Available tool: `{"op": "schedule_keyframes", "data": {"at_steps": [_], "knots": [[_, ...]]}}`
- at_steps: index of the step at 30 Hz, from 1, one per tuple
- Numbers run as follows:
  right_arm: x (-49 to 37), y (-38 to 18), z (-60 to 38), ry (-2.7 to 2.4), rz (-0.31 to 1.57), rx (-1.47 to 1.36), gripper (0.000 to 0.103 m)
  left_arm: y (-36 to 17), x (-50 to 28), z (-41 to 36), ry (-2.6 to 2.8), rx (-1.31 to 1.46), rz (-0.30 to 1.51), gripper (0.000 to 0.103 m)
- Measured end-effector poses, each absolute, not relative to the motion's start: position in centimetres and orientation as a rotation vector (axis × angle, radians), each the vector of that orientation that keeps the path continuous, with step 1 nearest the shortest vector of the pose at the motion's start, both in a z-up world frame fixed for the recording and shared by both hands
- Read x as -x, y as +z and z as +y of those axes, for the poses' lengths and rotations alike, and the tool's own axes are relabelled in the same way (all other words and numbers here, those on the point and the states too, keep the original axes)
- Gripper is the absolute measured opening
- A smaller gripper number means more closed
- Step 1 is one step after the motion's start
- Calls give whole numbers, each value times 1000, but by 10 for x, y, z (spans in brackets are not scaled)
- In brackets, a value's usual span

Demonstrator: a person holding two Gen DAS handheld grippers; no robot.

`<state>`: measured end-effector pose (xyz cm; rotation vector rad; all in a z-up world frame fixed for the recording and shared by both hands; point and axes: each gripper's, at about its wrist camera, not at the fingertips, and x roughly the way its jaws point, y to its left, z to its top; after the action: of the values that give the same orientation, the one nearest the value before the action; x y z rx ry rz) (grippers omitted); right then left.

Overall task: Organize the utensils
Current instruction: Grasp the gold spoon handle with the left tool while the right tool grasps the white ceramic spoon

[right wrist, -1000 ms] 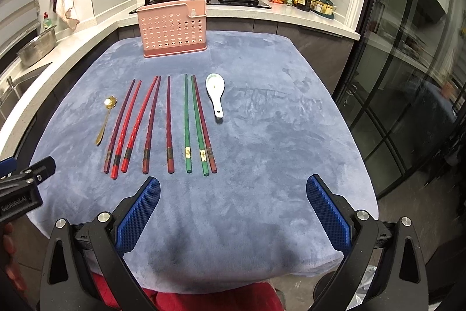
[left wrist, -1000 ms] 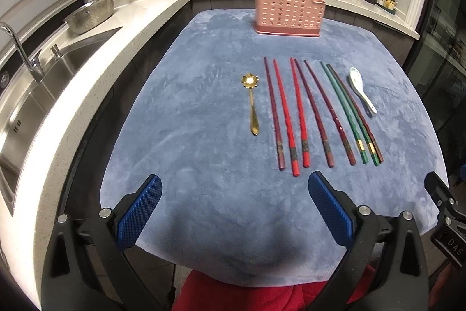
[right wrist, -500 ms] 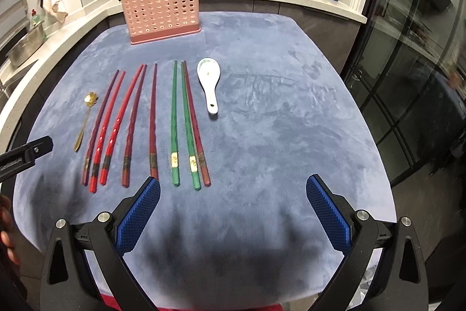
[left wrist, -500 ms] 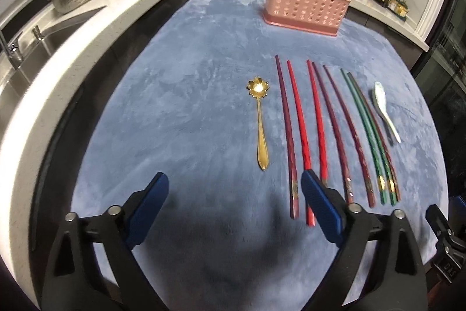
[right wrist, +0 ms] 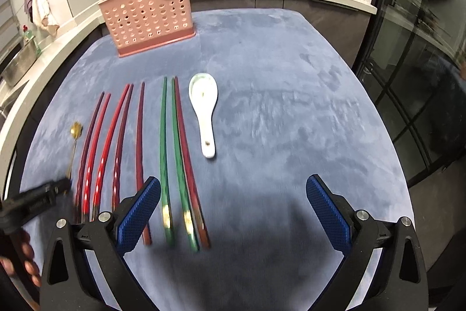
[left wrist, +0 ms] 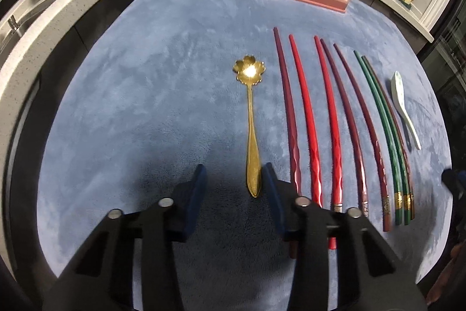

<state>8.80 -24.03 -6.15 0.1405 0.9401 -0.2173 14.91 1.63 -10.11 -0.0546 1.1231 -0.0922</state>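
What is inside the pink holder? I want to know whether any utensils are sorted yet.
Nothing shows above the rim of the pink holder, and only pale gaps show through its holes. Its solid base and far side hide the bottom, so that stays unseen.

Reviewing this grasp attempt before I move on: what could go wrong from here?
The left gripper is closing with only the tail of the gold spoon between its pads, so the spoon may tip or slip out. Its right finger sits close to the nearest maroon chopstick and could nudge it.
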Motion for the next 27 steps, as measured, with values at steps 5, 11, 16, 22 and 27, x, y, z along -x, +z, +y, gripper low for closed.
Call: {"op": "schedule_keyframes", "data": {"at_steps": [5,11,16,22,27], "knots": [[-110,-63,-247,-190,932,-186,86,-100,-147,14,-137,65,1111,11],[-136,-77,-257,-134,974,-299,61,-101,-145,9,-159,48,1107,10],[-150,-88,-260,-90,997,-354,36,-102,-147,10,-164,62,1117,10],[-161,-104,-264,-63,1031,-408,19,-103,-147,10,-163,65,1116,11],[-162,-113,-267,-38,1041,-454,16,-103,-148,12,-168,82,1115,11]]}}
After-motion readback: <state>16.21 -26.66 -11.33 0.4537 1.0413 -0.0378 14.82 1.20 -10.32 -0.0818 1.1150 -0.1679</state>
